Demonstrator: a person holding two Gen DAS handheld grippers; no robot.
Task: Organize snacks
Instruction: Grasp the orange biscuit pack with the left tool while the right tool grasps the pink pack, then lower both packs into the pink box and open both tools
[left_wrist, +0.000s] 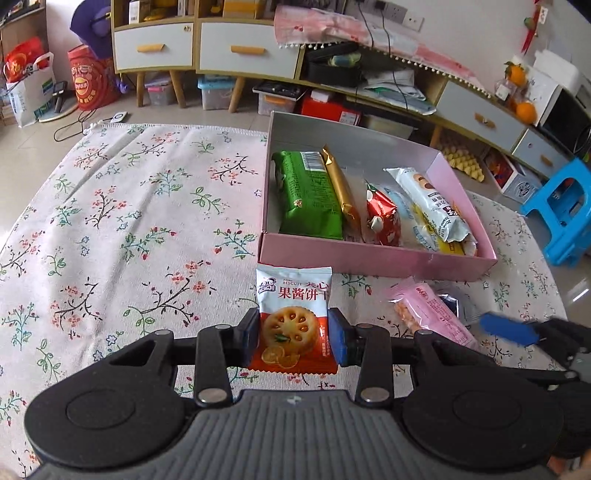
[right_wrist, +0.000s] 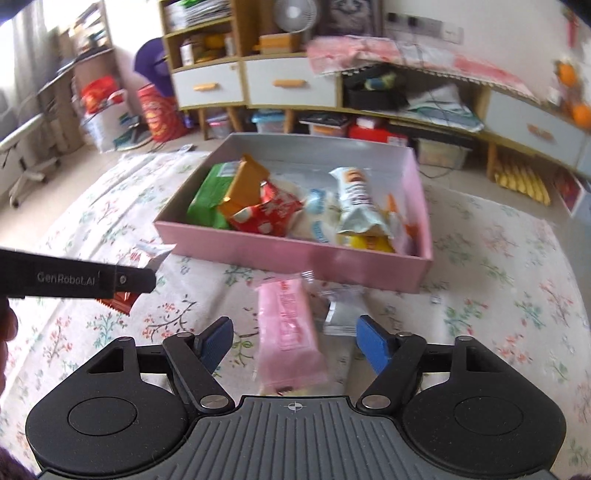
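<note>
My left gripper (left_wrist: 295, 338) is shut on a white and red jam biscuit packet (left_wrist: 293, 317), held just in front of the pink box (left_wrist: 369, 256). The box holds several snacks: a green packet (left_wrist: 310, 195), a gold bar (left_wrist: 340, 188), a red packet (left_wrist: 382, 218) and a white roll (left_wrist: 428, 203). My right gripper (right_wrist: 293, 345) is open, its jaws on either side of a pink snack packet (right_wrist: 288, 328) lying on the cloth, with a silver packet (right_wrist: 341, 314) beside it. The pink box (right_wrist: 295, 254) is beyond. The left gripper (right_wrist: 81, 282) shows in the right wrist view at the left.
The table carries a floral cloth (left_wrist: 129, 221). A blue stool (left_wrist: 561, 210) stands to the right of the table. Cabinets with drawers (left_wrist: 207, 48) and storage boxes line the far wall. The right gripper's blue fingertip (left_wrist: 506, 326) shows at the right of the left wrist view.
</note>
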